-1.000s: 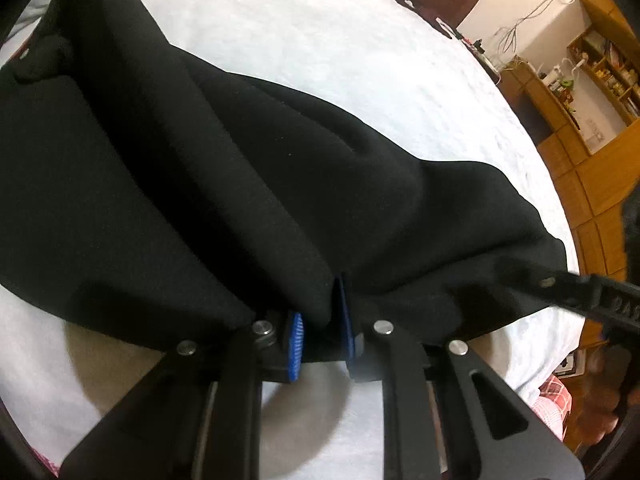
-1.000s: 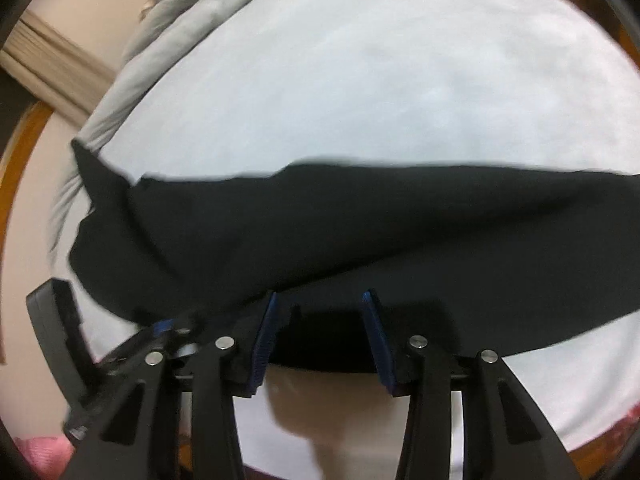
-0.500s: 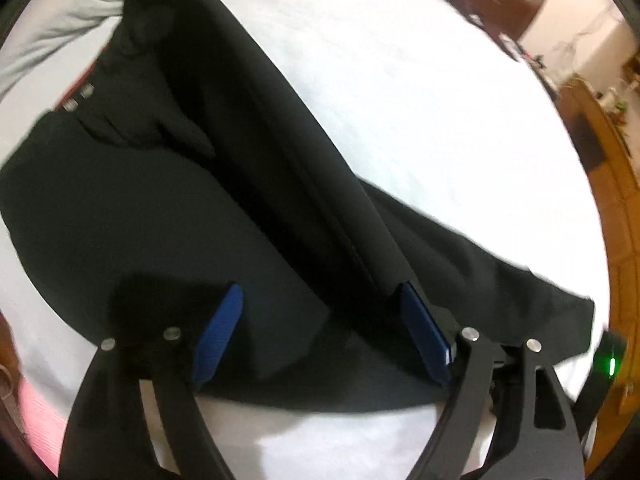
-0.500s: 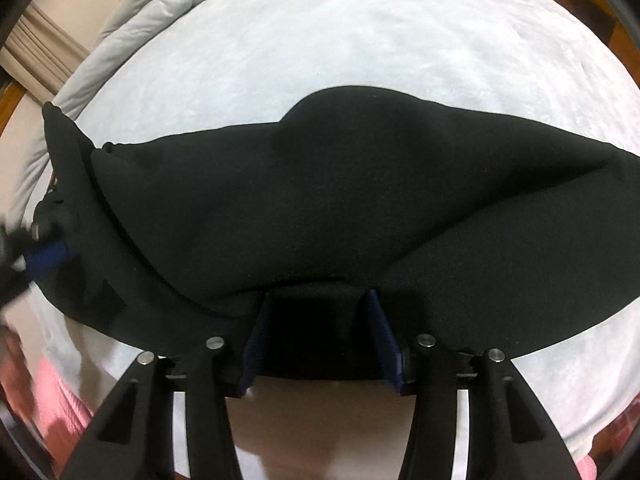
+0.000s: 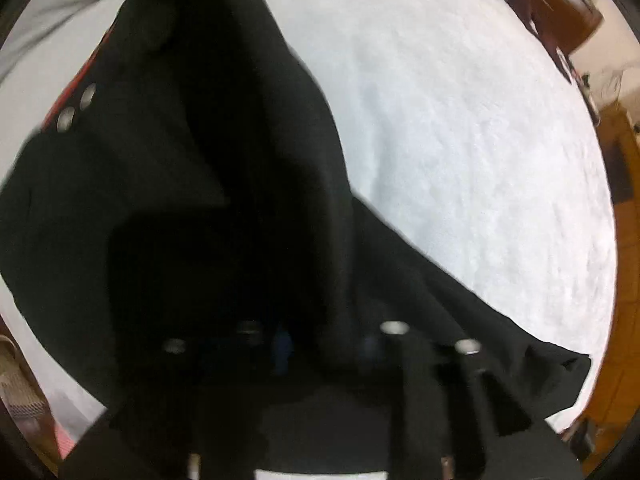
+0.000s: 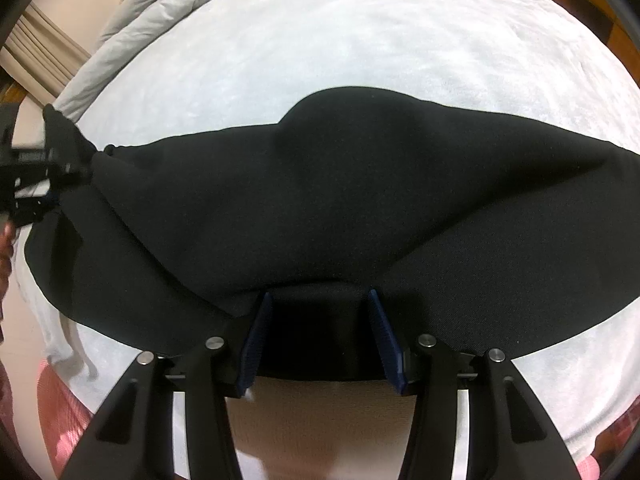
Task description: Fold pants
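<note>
Black pants [image 6: 360,200] lie spread across a white bed cover [image 6: 360,32]. In the right wrist view my right gripper [image 6: 320,332] is open, its blue pads [image 6: 256,336] standing either side of the near cloth edge, which sits between them. In the left wrist view the pants [image 5: 200,200] fill the frame, with two metal snaps [image 5: 76,108] at the waistband on the left. My left gripper [image 5: 324,348] is dark and blurred low over the cloth, fingers partly closed around a fold. The left gripper also shows in the right wrist view [image 6: 32,176], at the pants' left end.
A grey rolled duvet [image 6: 160,8] lies along the far left of the bed. Wooden furniture [image 5: 560,12] stands beyond the bed at the right. A pink checked cloth [image 6: 60,400] shows at the near bed edge.
My left gripper opened wide half a second ago and has now narrowed again over a fold, moving closer to the cloth. The right gripper stays open on the near edge, the pants bulging upward.
</note>
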A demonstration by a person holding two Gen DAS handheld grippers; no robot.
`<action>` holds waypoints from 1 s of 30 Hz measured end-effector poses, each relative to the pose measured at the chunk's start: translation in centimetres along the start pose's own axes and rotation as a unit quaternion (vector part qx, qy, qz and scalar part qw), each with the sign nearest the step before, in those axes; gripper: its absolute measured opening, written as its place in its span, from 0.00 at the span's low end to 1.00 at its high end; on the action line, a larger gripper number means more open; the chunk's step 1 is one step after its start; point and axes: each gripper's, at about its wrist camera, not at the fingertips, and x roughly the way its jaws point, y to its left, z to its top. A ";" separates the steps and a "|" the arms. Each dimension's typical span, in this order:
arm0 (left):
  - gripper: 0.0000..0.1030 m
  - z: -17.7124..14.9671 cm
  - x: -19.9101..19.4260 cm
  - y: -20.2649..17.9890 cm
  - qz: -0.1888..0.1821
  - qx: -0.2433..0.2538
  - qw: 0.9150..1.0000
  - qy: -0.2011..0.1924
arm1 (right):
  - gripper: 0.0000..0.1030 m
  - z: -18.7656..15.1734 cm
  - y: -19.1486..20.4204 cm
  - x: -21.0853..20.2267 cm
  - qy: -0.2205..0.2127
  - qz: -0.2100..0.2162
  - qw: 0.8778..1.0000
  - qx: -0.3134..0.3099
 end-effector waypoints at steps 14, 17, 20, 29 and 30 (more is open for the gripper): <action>0.13 -12.7 -2.0 5.8 -0.033 -0.040 0.991 -0.126 | 0.51 0.4 1.6 -1.4 -0.002 -0.023 0.999 -0.039; 0.29 -11.7 -2.2 6.7 -0.068 -0.053 0.989 -0.116 | 0.51 0.3 3.9 -2.2 -0.010 0.019 0.998 -0.064; 0.58 -11.7 -2.0 8.1 -0.095 -0.083 0.985 -0.119 | 0.49 0.0 6.2 -1.2 0.014 0.064 0.995 -0.079; 0.51 -8.0 -3.1 15.0 -0.138 -0.175 0.971 -0.090 | 0.52 -0.4 6.9 0.8 0.028 0.049 0.995 -0.086; 0.43 -8.0 -3.0 15.4 -0.138 -0.179 0.970 -0.086 | 0.52 -0.4 7.1 0.9 0.029 0.046 0.995 -0.087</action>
